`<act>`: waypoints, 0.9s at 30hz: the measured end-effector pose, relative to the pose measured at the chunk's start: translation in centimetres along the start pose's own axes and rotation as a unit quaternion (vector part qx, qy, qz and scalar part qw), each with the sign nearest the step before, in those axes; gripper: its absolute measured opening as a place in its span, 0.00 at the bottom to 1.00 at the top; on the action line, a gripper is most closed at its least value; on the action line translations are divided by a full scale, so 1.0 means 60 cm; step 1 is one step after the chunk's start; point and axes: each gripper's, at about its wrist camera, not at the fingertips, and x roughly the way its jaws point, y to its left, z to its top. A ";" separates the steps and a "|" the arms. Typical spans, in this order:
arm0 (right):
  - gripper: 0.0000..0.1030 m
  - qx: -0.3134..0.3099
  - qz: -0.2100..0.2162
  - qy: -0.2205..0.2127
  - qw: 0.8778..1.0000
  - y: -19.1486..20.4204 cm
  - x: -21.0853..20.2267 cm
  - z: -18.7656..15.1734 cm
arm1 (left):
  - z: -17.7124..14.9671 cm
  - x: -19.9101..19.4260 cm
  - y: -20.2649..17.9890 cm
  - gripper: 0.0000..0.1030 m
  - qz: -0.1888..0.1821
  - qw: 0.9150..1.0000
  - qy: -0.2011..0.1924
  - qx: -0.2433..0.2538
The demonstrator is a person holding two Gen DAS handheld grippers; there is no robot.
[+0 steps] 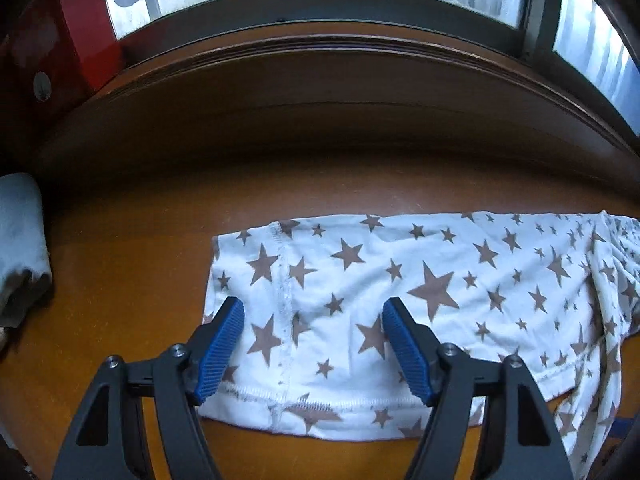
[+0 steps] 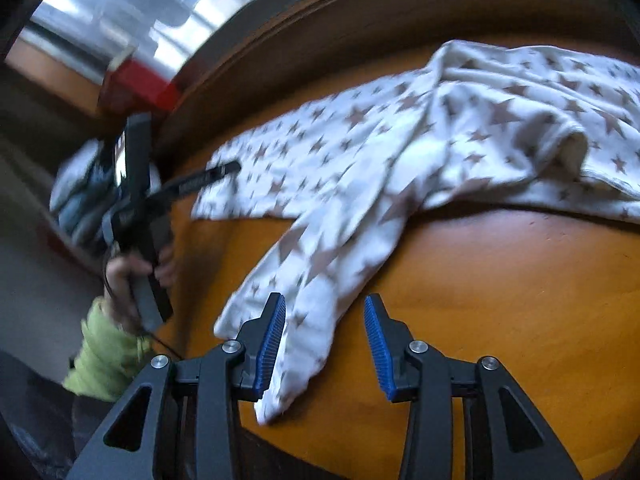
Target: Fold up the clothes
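Note:
A white garment with brown stars [image 1: 400,280] lies spread on the orange-brown wooden table [image 1: 120,280]. My left gripper [image 1: 314,312] hovers open over its left hemmed end, blue pads on either side of a seam. In the right wrist view the same garment [image 2: 400,152] lies crumpled, with a sleeve [image 2: 304,308] trailing toward the table's near edge. My right gripper [image 2: 325,312] is open around the sleeve's end; the cloth rests against the left pad [image 2: 272,344]. The left gripper [image 2: 200,180] appears at the far left of that view, held by a hand [image 2: 128,276].
A folded light-blue cloth [image 1: 20,236] sits at the table's left edge. A dark raised wooden rim [image 1: 320,80] runs behind the table below a window, with a red object [image 1: 80,32] at the left. A green sleeve [image 2: 104,356] shows below the hand.

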 end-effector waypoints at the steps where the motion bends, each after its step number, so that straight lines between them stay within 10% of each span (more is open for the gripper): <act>1: 0.40 -0.008 -0.001 0.008 1.000 0.003 0.005 -0.006 | -0.002 -0.004 0.000 0.68 0.001 1.000 -0.002 0.003; 3: 0.40 -0.018 -0.003 0.026 0.999 0.012 0.024 -0.012 | -0.007 -0.009 0.001 0.68 0.005 1.000 -0.004 0.010; 6: 0.04 -0.048 -0.004 0.021 0.999 0.034 0.024 -0.011 | -0.013 -0.017 -0.001 0.68 0.013 1.000 -0.007 0.025; 17: 0.04 -0.162 0.098 -0.027 0.982 0.169 0.020 0.196 | -0.029 -0.036 0.000 0.68 0.004 0.999 -0.019 0.035; 27: 0.15 -0.119 0.019 0.119 0.986 0.145 0.262 0.301 | -0.034 -0.054 0.005 0.68 -0.012 0.999 -0.018 0.027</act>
